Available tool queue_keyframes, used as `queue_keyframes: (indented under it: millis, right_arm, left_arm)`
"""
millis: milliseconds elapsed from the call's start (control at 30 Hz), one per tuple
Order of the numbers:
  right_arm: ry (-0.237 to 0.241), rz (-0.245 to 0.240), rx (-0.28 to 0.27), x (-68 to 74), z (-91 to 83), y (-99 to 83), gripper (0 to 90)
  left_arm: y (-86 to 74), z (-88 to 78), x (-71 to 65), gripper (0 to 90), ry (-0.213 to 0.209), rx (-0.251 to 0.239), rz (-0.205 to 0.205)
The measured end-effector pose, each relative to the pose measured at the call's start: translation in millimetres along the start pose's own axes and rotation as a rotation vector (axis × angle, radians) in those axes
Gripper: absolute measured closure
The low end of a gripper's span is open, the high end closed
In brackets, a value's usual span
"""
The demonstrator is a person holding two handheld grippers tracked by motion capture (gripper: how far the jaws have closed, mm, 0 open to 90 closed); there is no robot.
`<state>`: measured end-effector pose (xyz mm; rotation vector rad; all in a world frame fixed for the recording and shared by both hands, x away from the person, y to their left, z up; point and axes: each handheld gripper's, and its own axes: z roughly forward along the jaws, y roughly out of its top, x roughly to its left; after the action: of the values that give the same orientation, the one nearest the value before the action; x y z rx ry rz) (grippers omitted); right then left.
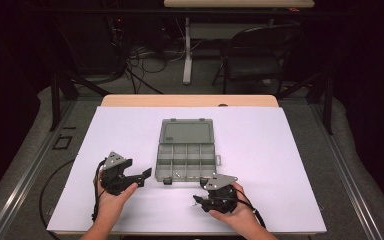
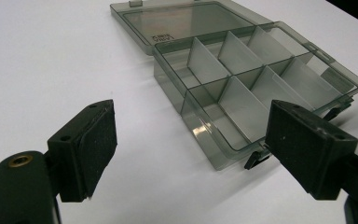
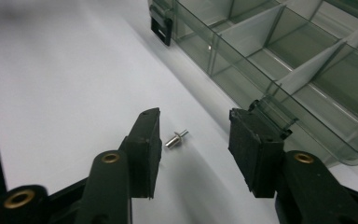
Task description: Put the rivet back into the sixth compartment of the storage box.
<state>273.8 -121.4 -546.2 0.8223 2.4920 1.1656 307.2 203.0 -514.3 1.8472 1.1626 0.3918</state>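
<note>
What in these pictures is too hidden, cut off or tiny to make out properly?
- Small metal pin: right gripper view; too small to tell what kind of part it is.
- Label on the organizer box lid: left gripper view; print too small to read.
- Speck in a front compartment: high view; too tiny to identify.
- Right gripper jaw tips: high view; dark and blurred together.

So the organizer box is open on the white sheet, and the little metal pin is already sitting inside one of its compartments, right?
Not quite. The organizer box is open on the white sheet, but the metal pin lies on the sheet outside the box, between the open jaws of the right tongs. The right gripper view shows it.
</note>
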Motion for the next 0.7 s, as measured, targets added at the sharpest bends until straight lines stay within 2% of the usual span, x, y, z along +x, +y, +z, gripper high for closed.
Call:
queue_keyframes:
  millis: [67,133,233,333,467,700]
  right_arm:
    - [-0.021,0.007,0.008,0.1,1.9,-0.9,58.6]
    - [-0.015,0.025,0.006,-0.1,3.4,-1.3,62.8]
    - [-0.018,-0.006,0.012,0.4,6.3,-1.0,67.0]
    - [-0.002,0.013,0.012,0.4,9.9,-1.2,70.6]
    - [0.012,0.020,0.033,1.0,12.9,-1.1,71.4]
    - [0.022,0.023,0.028,3.6,17.6,-0.9,72.2]
  left_arm:
    - [-0.3,0.2,-0.2,16.6,0.002,0.001,0.002]
    - [-0.6,0.5,-0.7,16.6,-0.001,0.001,0.002]
    - [-0.6,1.3,-1.3,16.7,-0.001,0.000,0.002]
    - [-0.6,1.6,-1.1,16.9,-0.005,0.004,0.008]
    - [-0.3,1.4,-1.2,16.9,-0.003,0.002,0.008]
    - [-0.5,3.5,-1.9,16.9,-0.008,0.007,0.014]
